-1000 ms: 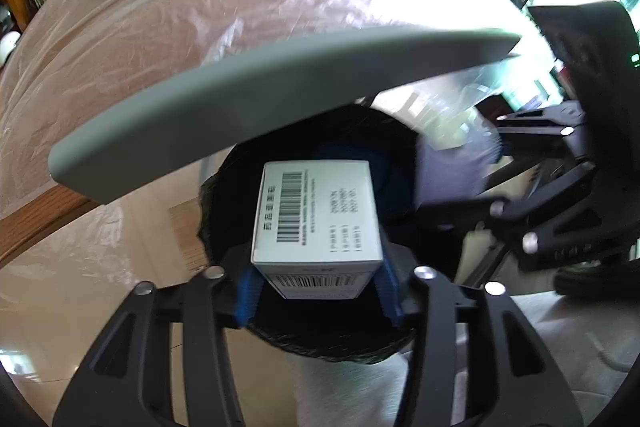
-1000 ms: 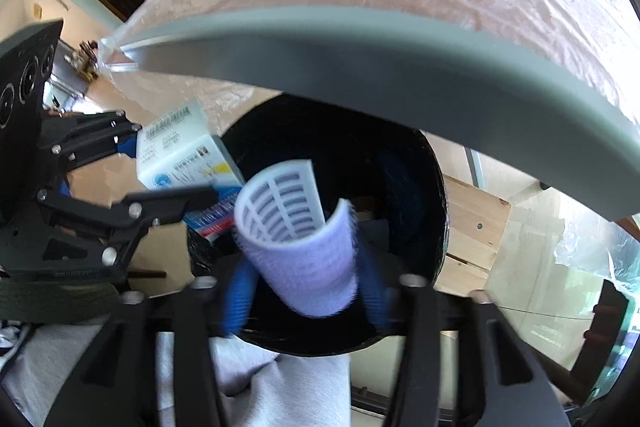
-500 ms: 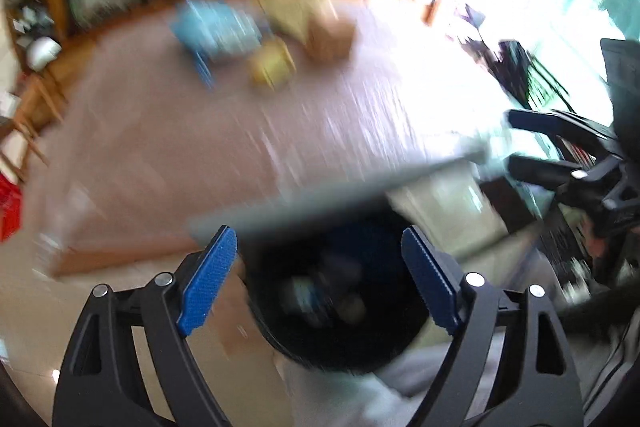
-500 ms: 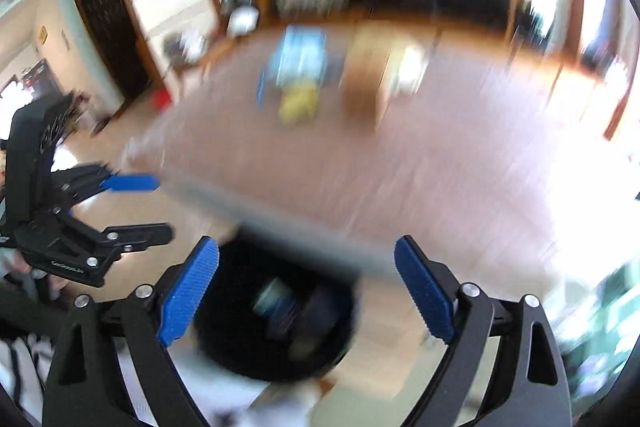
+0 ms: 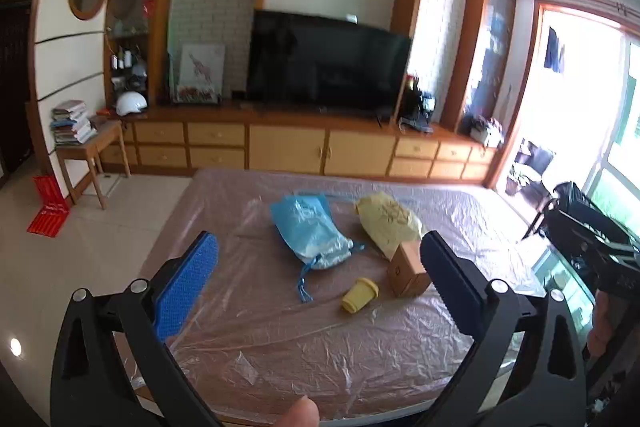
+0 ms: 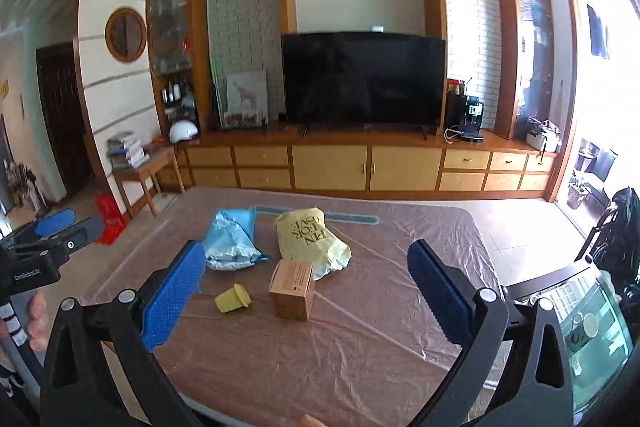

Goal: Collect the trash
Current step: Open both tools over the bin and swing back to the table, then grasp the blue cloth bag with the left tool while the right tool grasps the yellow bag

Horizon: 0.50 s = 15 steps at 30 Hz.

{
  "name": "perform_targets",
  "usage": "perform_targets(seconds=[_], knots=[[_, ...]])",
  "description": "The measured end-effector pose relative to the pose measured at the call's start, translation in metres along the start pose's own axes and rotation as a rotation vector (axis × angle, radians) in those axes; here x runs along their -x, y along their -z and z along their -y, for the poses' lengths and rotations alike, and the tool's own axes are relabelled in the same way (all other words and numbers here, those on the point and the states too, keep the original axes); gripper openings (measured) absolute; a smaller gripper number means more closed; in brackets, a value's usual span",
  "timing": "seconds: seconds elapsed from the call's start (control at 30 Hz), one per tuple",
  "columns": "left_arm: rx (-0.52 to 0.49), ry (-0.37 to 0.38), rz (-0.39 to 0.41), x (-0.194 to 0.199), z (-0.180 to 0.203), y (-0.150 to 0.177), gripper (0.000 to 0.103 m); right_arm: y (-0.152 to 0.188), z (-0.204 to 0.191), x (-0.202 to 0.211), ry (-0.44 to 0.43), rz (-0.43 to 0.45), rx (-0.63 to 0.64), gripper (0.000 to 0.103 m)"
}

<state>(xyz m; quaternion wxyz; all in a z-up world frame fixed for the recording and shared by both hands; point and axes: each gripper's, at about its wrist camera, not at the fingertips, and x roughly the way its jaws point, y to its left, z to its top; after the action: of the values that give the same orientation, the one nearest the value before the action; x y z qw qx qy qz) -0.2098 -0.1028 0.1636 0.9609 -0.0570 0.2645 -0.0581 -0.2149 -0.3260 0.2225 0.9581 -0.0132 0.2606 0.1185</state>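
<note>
From the left wrist view, the left gripper (image 5: pixel 318 259) was over the near edge of the table (image 5: pixel 280 355), its jaws opening wide with nothing between them. On the plastic-covered top lay four pieces of trash, all well beyond the fingertips: a blue bag (image 5: pixel 310 233) at centre, a yellow bag (image 5: pixel 388 223) to its right, a small brown carton (image 5: pixel 406 273) touching the yellow bag's near end, and a yellow cup (image 5: pixel 359 295) on its side just near-left of the carton. The right gripper (image 5: pixel 600 251) showed at the right edge, apart from everything on the table. From the right wrist view, the right gripper (image 6: pixel 306 263) likewise had its jaws opening wide and empty; the brown carton (image 6: pixel 292 289) stood upright almost on its centre line, the yellow cup (image 6: pixel 233 299) just left of it, the yellow bag (image 6: pixel 310 239) behind and the blue bag (image 6: pixel 232 241) far-left. The left gripper (image 6: pixel 56 227) appeared at the left edge, clear of the table. No bin was in either view. In my judgement, the step in hand was the approach for a fresh pick-up. The next move would call for each gripper to go forward and down onto a separate item, the carton or cup being the firmest holds, the crumpled bags needing a pinch on a gathered fold.
</note>
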Motion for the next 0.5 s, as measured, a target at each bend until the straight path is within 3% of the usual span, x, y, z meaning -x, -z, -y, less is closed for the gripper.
perform_targets(seconds=[0.17, 0.5], knots=[[0.056, 0.094, -0.181, -0.053, -0.017, -0.009, 0.101, -0.016, -0.004, -0.058, -0.057, -0.13, 0.028, 0.099], [0.246, 0.158, -0.458, -0.177, -0.044, -0.022, 0.101, -0.023, -0.006, -0.195, -0.156, -0.427, 0.079, 0.099]])
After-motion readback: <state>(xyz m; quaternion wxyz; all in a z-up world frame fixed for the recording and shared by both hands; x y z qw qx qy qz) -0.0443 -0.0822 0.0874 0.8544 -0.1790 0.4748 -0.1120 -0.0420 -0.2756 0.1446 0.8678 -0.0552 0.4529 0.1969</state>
